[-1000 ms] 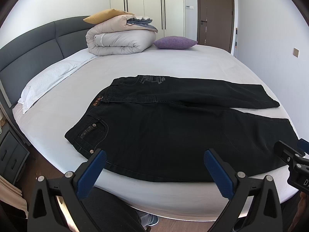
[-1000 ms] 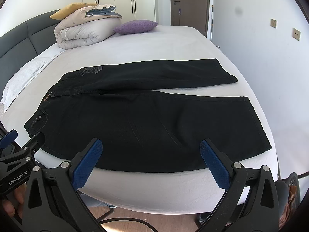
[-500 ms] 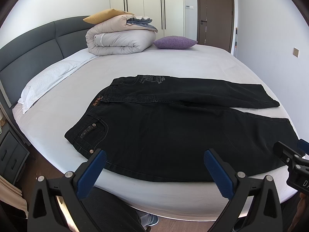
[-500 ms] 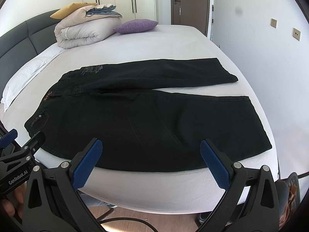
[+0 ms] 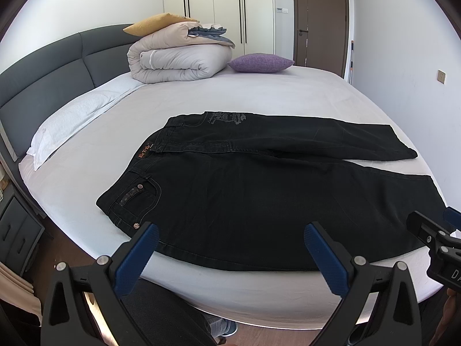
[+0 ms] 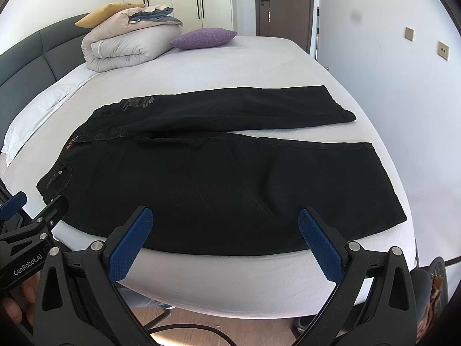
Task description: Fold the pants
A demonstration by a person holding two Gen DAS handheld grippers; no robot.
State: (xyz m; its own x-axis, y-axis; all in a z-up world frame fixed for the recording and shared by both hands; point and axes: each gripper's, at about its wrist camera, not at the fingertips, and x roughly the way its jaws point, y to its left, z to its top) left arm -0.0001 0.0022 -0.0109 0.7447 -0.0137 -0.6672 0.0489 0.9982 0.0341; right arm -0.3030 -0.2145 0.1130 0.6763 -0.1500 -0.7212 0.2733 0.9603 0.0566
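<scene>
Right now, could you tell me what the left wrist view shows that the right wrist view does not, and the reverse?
Only the left wrist view shows the dark drawer unit beside the bed and the right gripper at its right edge. Only the right wrist view shows a black cable on the wooden floor, a second wall socket, and the left gripper at its left edge. Both show the black jeans spread flat on the bed, the folded duvet and the purple cushion.

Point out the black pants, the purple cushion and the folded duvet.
black pants [image 6: 219, 178], right wrist view, middle of the near leg.
purple cushion [image 5: 260, 63], left wrist view, centre of its top face.
folded duvet [image 5: 178, 63], left wrist view, front of the roll.
</scene>
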